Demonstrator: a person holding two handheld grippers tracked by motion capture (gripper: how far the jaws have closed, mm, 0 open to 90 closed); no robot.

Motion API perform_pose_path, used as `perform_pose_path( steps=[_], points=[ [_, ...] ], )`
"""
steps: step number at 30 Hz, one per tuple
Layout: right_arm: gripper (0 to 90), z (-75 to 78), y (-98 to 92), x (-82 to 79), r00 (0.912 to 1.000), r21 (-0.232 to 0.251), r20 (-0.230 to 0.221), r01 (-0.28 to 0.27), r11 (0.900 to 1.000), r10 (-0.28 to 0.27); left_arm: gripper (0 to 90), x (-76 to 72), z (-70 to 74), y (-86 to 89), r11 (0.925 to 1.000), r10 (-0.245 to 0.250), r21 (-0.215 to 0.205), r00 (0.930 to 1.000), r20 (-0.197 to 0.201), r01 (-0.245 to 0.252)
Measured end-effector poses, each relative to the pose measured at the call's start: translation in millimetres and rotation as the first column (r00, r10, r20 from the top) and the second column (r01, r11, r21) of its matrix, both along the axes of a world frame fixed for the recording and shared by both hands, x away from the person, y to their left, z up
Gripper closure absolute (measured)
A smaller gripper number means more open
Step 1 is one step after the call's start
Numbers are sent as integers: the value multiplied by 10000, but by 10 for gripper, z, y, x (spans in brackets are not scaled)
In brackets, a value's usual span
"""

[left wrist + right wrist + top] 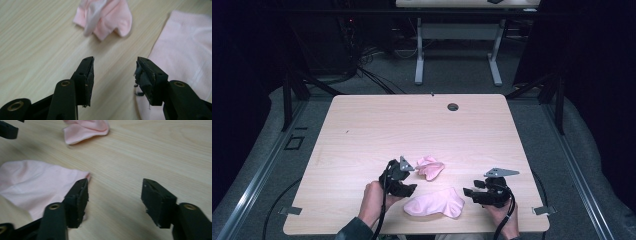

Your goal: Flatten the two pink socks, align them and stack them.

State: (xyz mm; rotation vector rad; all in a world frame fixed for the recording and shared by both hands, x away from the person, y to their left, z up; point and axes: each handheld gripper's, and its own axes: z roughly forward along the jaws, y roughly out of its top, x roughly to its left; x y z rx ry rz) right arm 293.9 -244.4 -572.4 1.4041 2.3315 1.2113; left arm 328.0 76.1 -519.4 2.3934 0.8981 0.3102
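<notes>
A pink sock lies flat on the wooden table near its front edge, between the two grippers. A second pink sock sits crumpled a little farther back. My left gripper is open just left of the flat sock, with bare table between its jaws; the crumpled sock lies ahead of it. My right gripper is open at the flat sock's right end. Its left jaw stands over the sock's edge, and nothing is gripped. The crumpled sock shows farther off.
A round cable hole sits near the table's far edge. Another desk's legs stand on the floor beyond. Dark frame posts flank the table at left and right. The tip of the left gripper shows at the upper left of the right gripper view.
</notes>
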Motion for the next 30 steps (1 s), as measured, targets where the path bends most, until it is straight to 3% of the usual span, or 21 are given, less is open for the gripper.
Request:
perform_pose_path(
  steps=[2, 7, 10, 12, 15, 18, 22, 30],
  points=[
    [274, -44, -45, 5, 9995, 8, 161, 254, 9997, -254, 481, 126, 27, -96, 9997, -53, 240, 9994, 340, 44],
    [226, -95, -60, 10, 9987, -132, 417, 315, 9994, -309, 478, 326, 69, -252, 9966, -142, 823, 9965, 828, 74],
    [220, -109, -50, 13, 9982, -154, 484, 365, 9992, -357, 486, 440, 54, -332, 9942, -312, 1046, 9973, 665, 241],
    [218, -120, -58, 12, 9981, -129, 479, 381, 9992, -374, 540, 476, 32, -387, 9909, -522, 1273, 9966, 636, 438],
    [221, -131, -54, 19, 9979, -109, 497, 428, 9990, -422, 709, 507, -5, -452, 9835, -841, 1651, 9950, 538, 742],
    [223, -134, -55, 16, 9976, -102, 527, 446, 9990, -440, 874, 514, -20, -476, 9829, -947, 1627, 9943, 486, 857],
    [224, -133, -57, 15, 9976, -86, 525, 454, 9989, -449, 892, 507, 42, -476, 9836, -1031, 1537, 9936, 467, 949],
    [233, -122, -86, 17, 9969, 145, 479, 612, 9980, -619, 892, 455, 340, -458, 9896, -1068, 1052, 9913, 770, 985]
  ],
)
